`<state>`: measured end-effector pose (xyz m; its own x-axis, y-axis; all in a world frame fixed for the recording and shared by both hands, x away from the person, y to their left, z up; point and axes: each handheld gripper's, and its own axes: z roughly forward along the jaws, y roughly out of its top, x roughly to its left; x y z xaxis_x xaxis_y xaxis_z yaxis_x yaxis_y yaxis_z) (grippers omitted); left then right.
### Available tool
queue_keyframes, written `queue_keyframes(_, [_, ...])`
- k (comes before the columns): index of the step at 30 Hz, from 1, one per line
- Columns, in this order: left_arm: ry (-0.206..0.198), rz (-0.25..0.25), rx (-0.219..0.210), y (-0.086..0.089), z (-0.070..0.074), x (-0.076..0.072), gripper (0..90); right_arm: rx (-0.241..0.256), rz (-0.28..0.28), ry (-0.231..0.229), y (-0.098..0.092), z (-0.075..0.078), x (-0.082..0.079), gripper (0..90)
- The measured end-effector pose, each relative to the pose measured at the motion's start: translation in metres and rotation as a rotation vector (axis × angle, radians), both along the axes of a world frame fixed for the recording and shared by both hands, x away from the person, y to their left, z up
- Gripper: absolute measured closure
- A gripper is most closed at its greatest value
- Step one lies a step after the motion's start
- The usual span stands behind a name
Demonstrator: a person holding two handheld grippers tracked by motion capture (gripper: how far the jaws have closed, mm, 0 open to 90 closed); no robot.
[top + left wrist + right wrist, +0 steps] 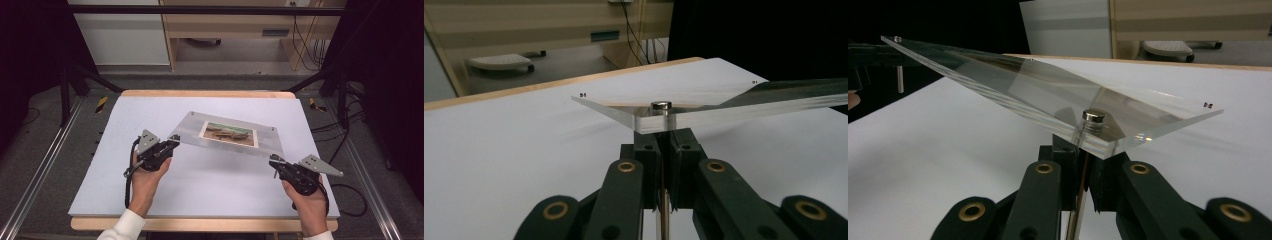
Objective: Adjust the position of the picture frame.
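A clear acrylic photo frame (190, 131) with a landscape photo (229, 134) inside hangs over the white table cover (210, 185), its near edge raised. A metal stud (661, 106) caps its near left corner, and my left gripper (173, 141) is shut on the thin metal pin (664, 210) below that stud. At the near right corner my right gripper (274, 161) is shut on the pin (1075, 215) under the other stud (1093, 116). Both pairs of jaws stand close together beneath the plate (1013, 87). The left gripper's (664, 145) plate edge (744, 107) runs off rightward.
The white cover lies on a wooden board (205, 93). Aluminium rails (37, 170) and black posts (65, 90) flank the table. Cables (350, 195) trail on the floor at right. A wooden cabinet (235, 25) stands beyond the far edge.
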<state>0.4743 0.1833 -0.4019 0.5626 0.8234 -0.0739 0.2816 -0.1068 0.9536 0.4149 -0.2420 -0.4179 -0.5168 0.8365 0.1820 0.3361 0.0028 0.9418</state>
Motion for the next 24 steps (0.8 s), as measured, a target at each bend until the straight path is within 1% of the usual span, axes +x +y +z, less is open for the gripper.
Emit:
queue_keyframes(1, [-0.010,0.016,-0.006,0.007,0.003,-0.004,84.3,-0.001,0.011,-0.008,0.006,0.004,0.004,83.4])
queue_keyframes(3, [-0.017,0.031,-0.010,0.014,0.005,-0.007,84.3,-0.002,0.023,-0.012,0.012,0.007,0.007,83.5])
queue_keyframes(4, [-0.017,0.031,-0.010,0.014,0.005,-0.007,84.3,-0.002,0.023,-0.012,0.012,0.007,0.007,83.5])
queue_keyframes(6, [-0.023,0.056,-0.019,0.026,0.008,-0.013,84.3,0.000,0.038,-0.015,0.023,0.011,0.012,83.5])
queue_keyframes(7, [-0.024,0.063,-0.019,0.030,0.009,-0.015,84.3,0.001,0.047,-0.018,0.027,0.013,0.015,83.5])
queue_keyframes(8, [-0.024,0.063,-0.019,0.030,0.009,-0.015,84.3,0.001,0.047,-0.018,0.027,0.013,0.015,83.5])
queue_keyframes(9, [-0.029,0.077,-0.024,0.037,0.010,-0.018,84.2,-0.008,0.059,-0.020,0.034,0.015,0.018,83.5])
queue_keyframes(10, [-0.032,0.084,-0.025,0.041,0.011,-0.020,84.3,-0.007,0.063,-0.022,0.038,0.016,0.020,83.5])
queue_keyframes(12, [-0.034,0.088,-0.026,0.044,0.011,-0.021,84.3,-0.013,0.069,-0.022,0.042,0.016,0.022,83.5])
queue_keyframes(13, [-0.038,0.097,-0.030,0.048,0.012,-0.024,84.3,-0.013,0.078,-0.023,0.048,0.017,0.024,83.5])
queue_keyframes(14, [-0.041,0.107,-0.031,0.053,0.012,-0.027,84.3,-0.015,0.080,-0.024,0.051,0.017,0.025,83.5])
queue_keyframes(16, [-0.044,0.114,-0.031,0.057,0.012,-0.030,84.3,-0.014,0.084,-0.025,0.054,0.017,0.026,83.5])
queue_keyframes(17, [-0.046,0.123,-0.030,0.062,0.012,-0.033,84.3,-0.012,0.092,-0.022,0.060,0.017,0.028,83.5])
queue_keyframes(19, [-0.046,0.127,-0.032,0.063,0.012,-0.034,84.3,-0.013,0.095,-0.021,0.063,0.016,0.028,83.4])
queue_keyframes(21, [-0.049,0.137,-0.034,0.070,0.011,-0.040,84.3,-0.013,0.104,-0.019,0.069,0.016,0.030,83.5])
queue_keyframes(24, [-0.051,0.146,-0.038,0.075,0.009,-0.044,84.2,-0.012,0.112,-0.012,0.074,0.015,0.031,83.5])
